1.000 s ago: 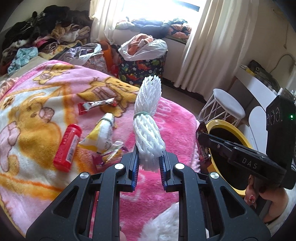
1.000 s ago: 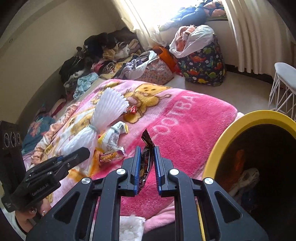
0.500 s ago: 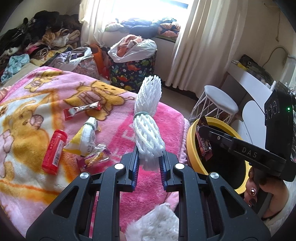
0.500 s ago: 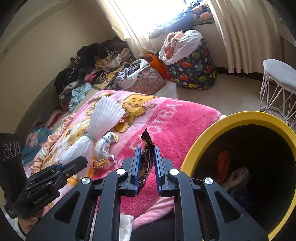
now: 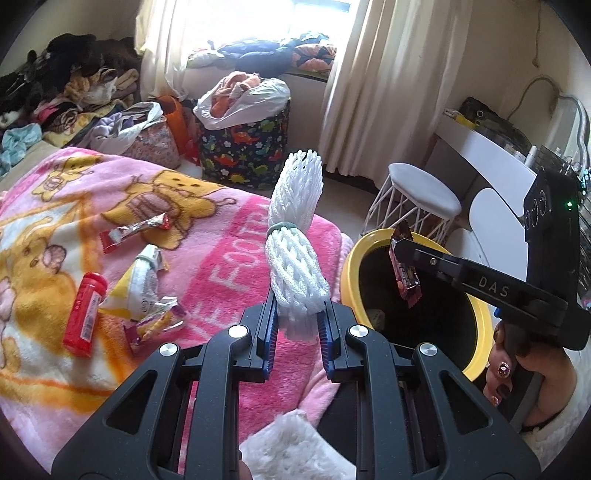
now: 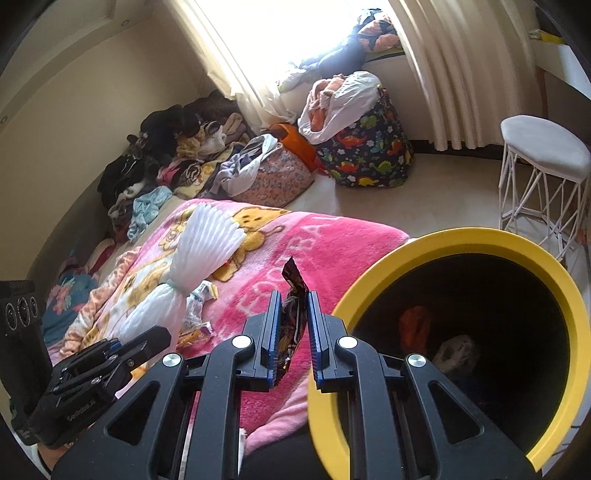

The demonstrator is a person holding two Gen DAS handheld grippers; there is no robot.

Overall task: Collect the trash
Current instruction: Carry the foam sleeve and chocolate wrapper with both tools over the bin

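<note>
Wrapper (image 6: 291, 325) between right jaws

Pretty lived-in bedroom here. Straight ahead, bright daylight pours through a window (image 5: 266, 18) with cream curtains (image 5: 373, 88) hanging on both sides, and its sill (image 5: 258, 51) is piled with bedding. Below it on the pale floor (image 6: 443, 192) sits a dinosaur-print fabric bin (image 5: 243, 147) stuffed with clothes. Off to the left, a heap of clothes (image 5: 66, 96) is stacked against the plain beige wall (image 6: 74, 110). Right in front, a pink cartoon blanket (image 5: 207, 236) covers the bed. Over on the right stands a white wire stool (image 5: 417, 199) next to a white desk (image 5: 480, 151).
</note>
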